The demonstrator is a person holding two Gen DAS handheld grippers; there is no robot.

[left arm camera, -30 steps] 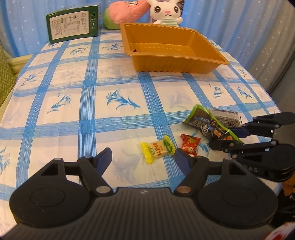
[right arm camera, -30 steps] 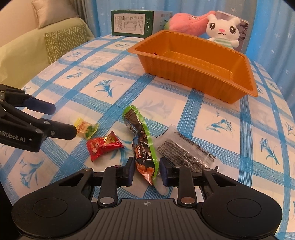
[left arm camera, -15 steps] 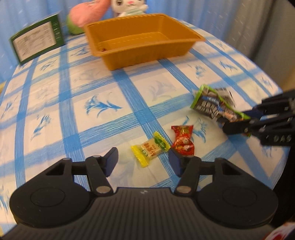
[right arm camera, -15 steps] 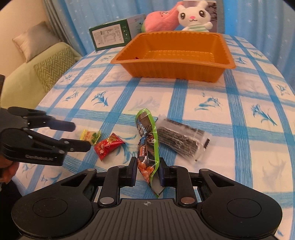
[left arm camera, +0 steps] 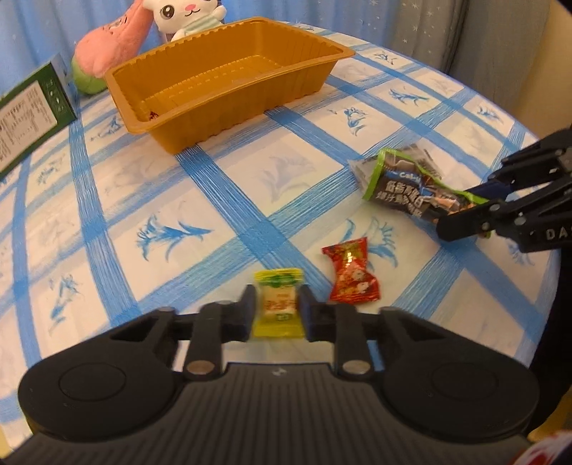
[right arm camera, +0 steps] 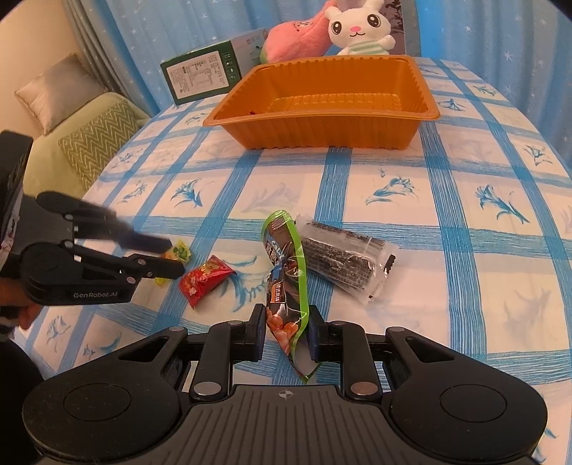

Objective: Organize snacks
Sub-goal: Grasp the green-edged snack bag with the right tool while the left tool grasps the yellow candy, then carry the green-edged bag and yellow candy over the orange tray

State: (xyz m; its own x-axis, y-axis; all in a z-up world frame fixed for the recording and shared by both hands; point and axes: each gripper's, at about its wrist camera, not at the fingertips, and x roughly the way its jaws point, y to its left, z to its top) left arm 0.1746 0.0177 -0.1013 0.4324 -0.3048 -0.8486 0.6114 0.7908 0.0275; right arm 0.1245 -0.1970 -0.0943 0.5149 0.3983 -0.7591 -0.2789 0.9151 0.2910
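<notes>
My left gripper (left arm camera: 278, 310) is shut on a yellow candy (left arm camera: 279, 304); it also shows in the right wrist view (right arm camera: 168, 259) with the yellow candy (right arm camera: 180, 251) between its tips. My right gripper (right arm camera: 286, 327) is shut on the end of a green-edged dark snack bag (right arm camera: 286, 272), which is lifted at that end; the bag (left arm camera: 411, 187) also shows in the left wrist view. A red candy (left arm camera: 352, 275) lies on the cloth between the grippers. A clear pack of dark snacks (right arm camera: 341, 263) lies beside the bag. The orange tray (right arm camera: 321, 127) stands farther back.
A green box (right arm camera: 203, 77), a pink plush (right arm camera: 296, 34) and a white rabbit plush (right arm camera: 359, 28) stand behind the tray. A small red item (left arm camera: 153, 115) lies in the tray's corner. A sofa with cushions (right arm camera: 96, 143) is left of the table. The table edge curves at right.
My left gripper has moved forward and closed on the yellow candy. My right gripper has stayed shut on the green-edged bag and lifted its near end, swinging to face the tray.
</notes>
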